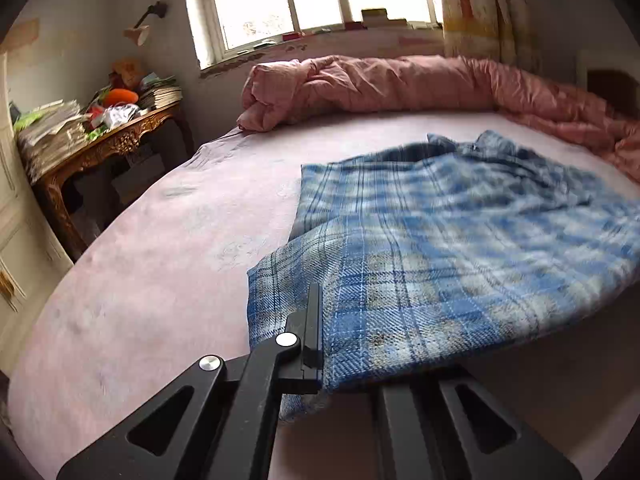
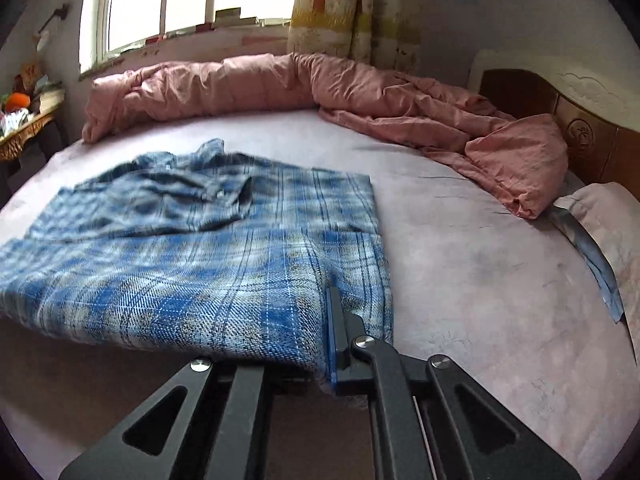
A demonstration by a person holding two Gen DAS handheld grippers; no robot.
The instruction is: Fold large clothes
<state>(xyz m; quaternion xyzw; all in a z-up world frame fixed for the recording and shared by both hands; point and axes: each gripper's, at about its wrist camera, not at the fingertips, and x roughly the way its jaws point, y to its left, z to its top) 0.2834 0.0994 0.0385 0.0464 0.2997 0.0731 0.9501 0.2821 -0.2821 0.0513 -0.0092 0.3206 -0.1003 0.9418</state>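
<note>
A blue plaid shirt (image 1: 460, 240) lies across the pink bed, collar toward the window. Its near hem is lifted off the sheet. My left gripper (image 1: 320, 304) is shut on the hem's left corner, and the cloth drapes over the right finger so only the left finger shows. In the right wrist view the same plaid shirt (image 2: 192, 248) spreads to the left. My right gripper (image 2: 330, 304) is shut on the hem's right corner, with the cloth covering its left finger.
A rumpled pink duvet (image 1: 400, 84) runs along the far side of the bed (image 1: 160, 260) under the window and down the right, ending near the headboard (image 2: 580, 132). A cluttered carved wooden table (image 1: 100, 136) stands left of the bed. A pillow (image 2: 608, 232) lies at the right edge.
</note>
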